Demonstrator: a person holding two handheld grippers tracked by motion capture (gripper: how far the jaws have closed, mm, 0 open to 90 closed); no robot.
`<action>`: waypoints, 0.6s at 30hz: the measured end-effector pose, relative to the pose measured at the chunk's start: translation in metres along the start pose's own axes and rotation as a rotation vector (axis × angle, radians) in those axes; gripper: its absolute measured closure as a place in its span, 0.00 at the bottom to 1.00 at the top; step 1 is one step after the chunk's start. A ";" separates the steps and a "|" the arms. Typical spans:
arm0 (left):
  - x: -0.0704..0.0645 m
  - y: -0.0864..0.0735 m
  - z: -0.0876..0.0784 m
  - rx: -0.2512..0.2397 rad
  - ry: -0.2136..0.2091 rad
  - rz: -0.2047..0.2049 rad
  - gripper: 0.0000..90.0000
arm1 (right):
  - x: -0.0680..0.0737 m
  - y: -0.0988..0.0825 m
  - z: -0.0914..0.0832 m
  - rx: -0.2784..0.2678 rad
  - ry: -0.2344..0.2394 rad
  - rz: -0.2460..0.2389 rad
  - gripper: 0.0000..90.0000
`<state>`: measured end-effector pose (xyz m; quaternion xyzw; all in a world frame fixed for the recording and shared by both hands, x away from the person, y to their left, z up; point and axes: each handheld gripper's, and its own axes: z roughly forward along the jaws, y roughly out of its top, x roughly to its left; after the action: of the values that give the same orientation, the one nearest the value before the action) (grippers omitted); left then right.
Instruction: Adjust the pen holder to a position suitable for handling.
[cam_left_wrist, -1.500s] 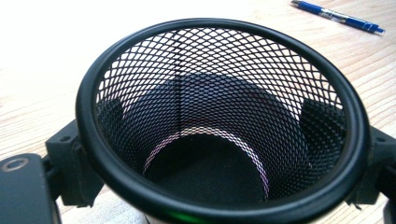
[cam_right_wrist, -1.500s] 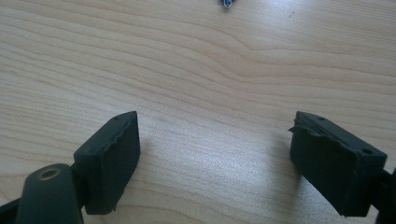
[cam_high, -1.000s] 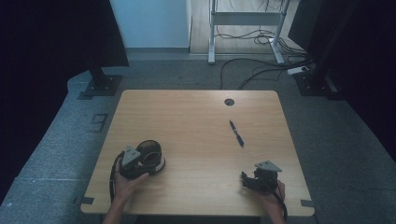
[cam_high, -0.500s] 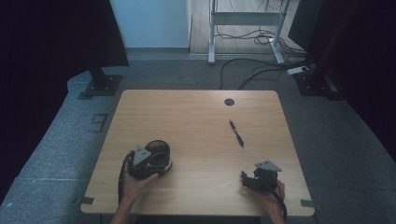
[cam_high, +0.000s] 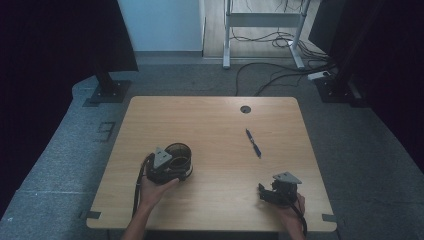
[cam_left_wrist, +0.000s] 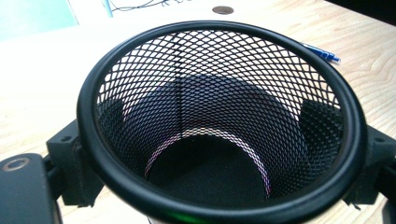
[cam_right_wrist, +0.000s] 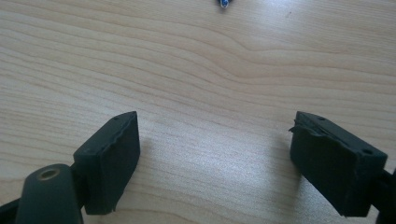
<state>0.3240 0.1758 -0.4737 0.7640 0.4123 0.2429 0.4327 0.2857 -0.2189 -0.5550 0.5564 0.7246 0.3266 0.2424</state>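
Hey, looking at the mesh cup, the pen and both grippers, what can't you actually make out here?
- Mesh cup: its lower rim is cut off by the bottom edge of the left gripper view.
- Pen: too small in the high view for any print; in the right gripper view the top edge cuts it to a tip.
- Left gripper: in the high view its grey plate hides the jaws.

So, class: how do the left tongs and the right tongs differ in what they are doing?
The left tongs are shut on the black mesh cup, one pad on each side of its wall; the right tongs stand open with nothing between them. The left sit further up the table than the right. Both are hand-held.
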 end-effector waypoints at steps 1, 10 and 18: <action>0.000 0.001 0.001 -0.001 -0.001 -0.002 0.11 | 0.000 0.000 0.000 0.000 -0.001 0.000 0.17; 0.002 0.010 0.018 0.015 0.008 -0.001 0.11 | 0.000 0.000 0.000 0.000 -0.001 0.001 0.17; -0.001 0.015 0.035 0.022 -0.005 -0.014 0.11 | 0.000 0.000 0.000 0.000 -0.001 0.001 0.17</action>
<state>0.3549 0.1549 -0.4785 0.7664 0.4193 0.2333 0.4270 0.2857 -0.2190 -0.5550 0.5567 0.7242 0.3264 0.2428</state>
